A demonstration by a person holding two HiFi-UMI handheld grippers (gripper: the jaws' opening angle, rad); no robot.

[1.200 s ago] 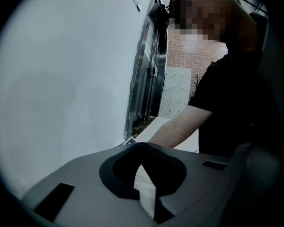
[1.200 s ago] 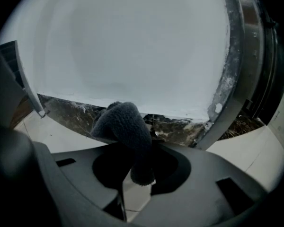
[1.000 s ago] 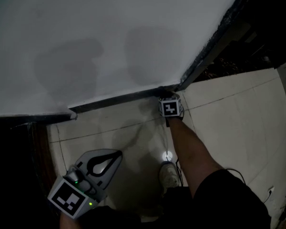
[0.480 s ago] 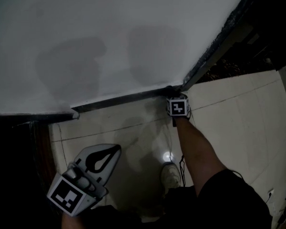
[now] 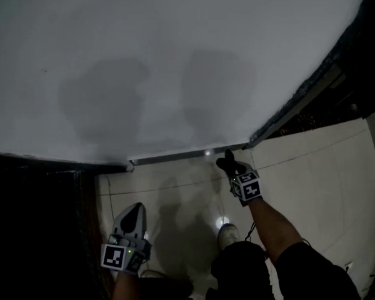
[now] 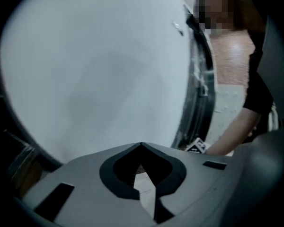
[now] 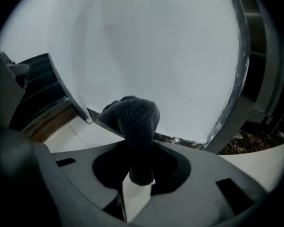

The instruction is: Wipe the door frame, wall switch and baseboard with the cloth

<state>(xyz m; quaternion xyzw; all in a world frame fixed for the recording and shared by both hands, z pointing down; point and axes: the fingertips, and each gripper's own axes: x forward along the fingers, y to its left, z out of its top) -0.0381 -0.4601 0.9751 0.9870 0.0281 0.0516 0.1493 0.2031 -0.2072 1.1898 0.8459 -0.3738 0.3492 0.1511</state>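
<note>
The cloth, a dark fuzzy wad, is pinched in the jaws of the right gripper. One short end hangs behind the jaws, and the bulk rises past the tips towards 12 o'clock. In the head view the cloth sits at the right end of the baseboard. It overlaps the strip's lower edge, so whether they touch is not clear.

The left gripper is at 8 o'clock from the right gripper, well apart from it. Its jaws are closed tip to tip on nothing (only floor tile shows through the gap behind the tips). In its own view the left gripper faces the wall.

Half a second ago the right gripper's marker cube lay hard against the corner where the baseboard meets the door frame. It is now drawn back towards 6 o'clock, with the cloth leading. The left gripper, then tilted to 1 o'clock, now points to 12 o'clock and sits lower.

The white wall closes off everything from 9 to 1 o'clock. The door frame runs away at 2 o'clock and a dark opening lies at 8 o'clock. Pale floor tiles spread from 3 to 5 o'clock, and a shoe stands at 6 o'clock of the cloth.
</note>
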